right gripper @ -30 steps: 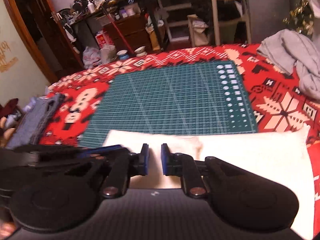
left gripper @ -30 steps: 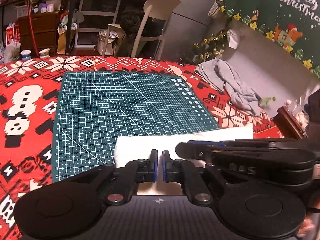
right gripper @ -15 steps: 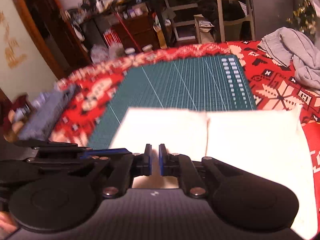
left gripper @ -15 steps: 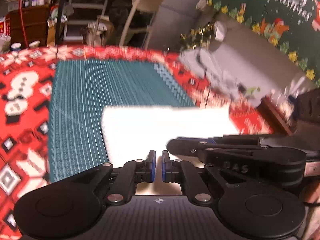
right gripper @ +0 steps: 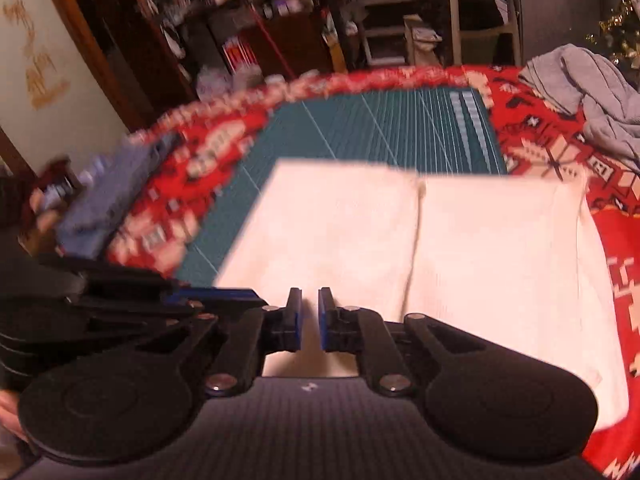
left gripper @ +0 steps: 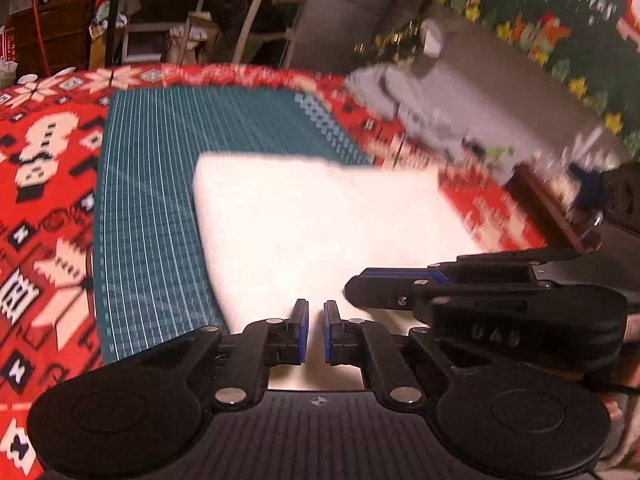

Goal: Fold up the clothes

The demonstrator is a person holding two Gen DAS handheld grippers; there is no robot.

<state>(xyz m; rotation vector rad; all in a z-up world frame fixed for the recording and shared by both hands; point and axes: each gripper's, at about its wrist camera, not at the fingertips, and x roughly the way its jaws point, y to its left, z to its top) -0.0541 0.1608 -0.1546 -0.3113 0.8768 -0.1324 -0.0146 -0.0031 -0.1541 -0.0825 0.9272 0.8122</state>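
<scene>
A white cloth [left gripper: 320, 220] lies flat, partly on the green cutting mat [left gripper: 160, 184] and partly on the red tablecloth; it also shows in the right wrist view [right gripper: 460, 248] with a fold seam down its middle. My left gripper [left gripper: 316, 322] is nearly shut at the cloth's near edge; whether it pinches cloth is unclear. My right gripper [right gripper: 309, 318] is likewise nearly shut at the near edge. Each gripper shows beside the other: the right one in the left wrist view [left gripper: 480, 292], the left one in the right wrist view [right gripper: 120, 300].
A crumpled grey garment [right gripper: 580, 88] lies at the far right of the table. A folded blue-grey garment [right gripper: 108, 200] lies at the left edge. A chair [right gripper: 480, 12] and cluttered shelves stand beyond the table's far edge.
Both grippers have risen and tilted down over the cloth, so much more of its white surface shows. Their jaws have stayed nearly shut.
</scene>
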